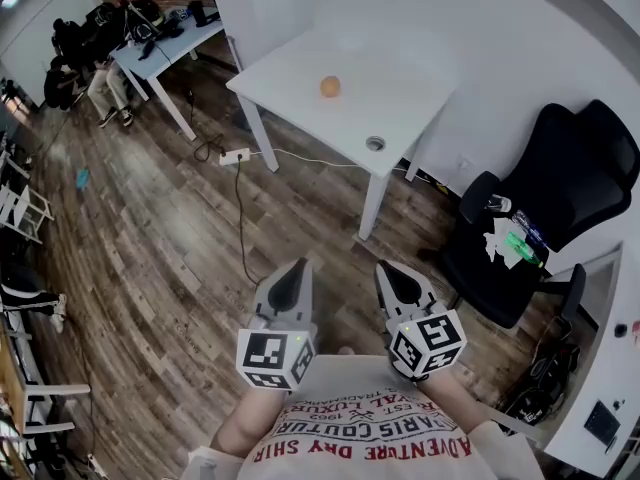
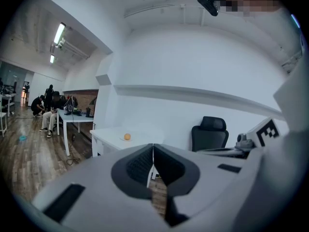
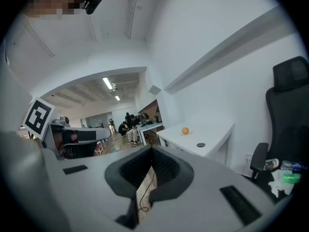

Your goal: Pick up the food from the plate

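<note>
A round orange piece of food (image 1: 330,87) rests on a pale plate (image 1: 330,97) on the white table (image 1: 400,78), far ahead of me. Both grippers are held close to my chest over the wooden floor, well short of the table. The left gripper (image 1: 297,266) is shut with nothing in it, and its jaws meet in the left gripper view (image 2: 153,147). The right gripper (image 1: 386,267) is also shut and empty, tips touching in the right gripper view (image 3: 151,149). The food shows small and distant as an orange ball (image 2: 127,137) in the left gripper view and likewise (image 3: 185,130) in the right.
A black office chair (image 1: 560,208) stands right of the table, with papers on its seat. A power strip (image 1: 233,156) and cable lie on the floor by the table legs. The tabletop has a cable hole (image 1: 375,143). People sit at a far desk (image 1: 160,43) at the upper left.
</note>
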Motion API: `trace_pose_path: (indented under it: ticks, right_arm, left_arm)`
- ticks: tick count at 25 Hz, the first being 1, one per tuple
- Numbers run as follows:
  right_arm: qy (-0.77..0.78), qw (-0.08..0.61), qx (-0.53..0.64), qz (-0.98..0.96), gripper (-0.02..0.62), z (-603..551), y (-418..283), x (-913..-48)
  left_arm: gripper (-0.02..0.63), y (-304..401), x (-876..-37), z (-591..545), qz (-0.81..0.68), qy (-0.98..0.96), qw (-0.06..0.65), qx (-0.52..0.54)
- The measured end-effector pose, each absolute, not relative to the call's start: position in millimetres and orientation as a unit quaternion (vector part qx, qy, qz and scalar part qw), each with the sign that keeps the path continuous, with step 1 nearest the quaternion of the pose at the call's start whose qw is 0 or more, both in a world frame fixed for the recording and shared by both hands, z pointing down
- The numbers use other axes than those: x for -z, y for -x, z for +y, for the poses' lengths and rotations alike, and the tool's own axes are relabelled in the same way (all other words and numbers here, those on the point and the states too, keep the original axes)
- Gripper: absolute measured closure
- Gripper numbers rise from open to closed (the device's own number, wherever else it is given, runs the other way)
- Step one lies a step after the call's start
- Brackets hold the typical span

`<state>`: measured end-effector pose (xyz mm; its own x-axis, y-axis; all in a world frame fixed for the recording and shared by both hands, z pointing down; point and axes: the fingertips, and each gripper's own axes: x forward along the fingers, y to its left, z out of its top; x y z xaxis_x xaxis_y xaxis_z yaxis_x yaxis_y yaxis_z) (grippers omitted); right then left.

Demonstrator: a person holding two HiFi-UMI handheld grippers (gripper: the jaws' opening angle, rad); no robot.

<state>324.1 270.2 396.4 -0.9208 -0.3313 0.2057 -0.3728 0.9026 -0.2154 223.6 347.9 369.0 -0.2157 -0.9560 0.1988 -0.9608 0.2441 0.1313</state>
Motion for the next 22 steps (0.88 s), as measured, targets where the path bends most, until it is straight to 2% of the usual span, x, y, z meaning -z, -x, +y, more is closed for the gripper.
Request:
trace_pose_path:
  ticks: [10, 22]
  right_arm:
    - [-0.180, 0.098, -0.128, -0.970, 0.583, 245, -258, -411]
    - [-0.249, 0.106, -0.123, -0.955, 0.582, 207, -100, -394]
  left_arm:
    - [0.598, -152, -384, 325, -0.783, -0.608, 0.131, -0.003]
    - [0.598, 24, -365, 278, -0.744, -0.655, 0.137, 0.004]
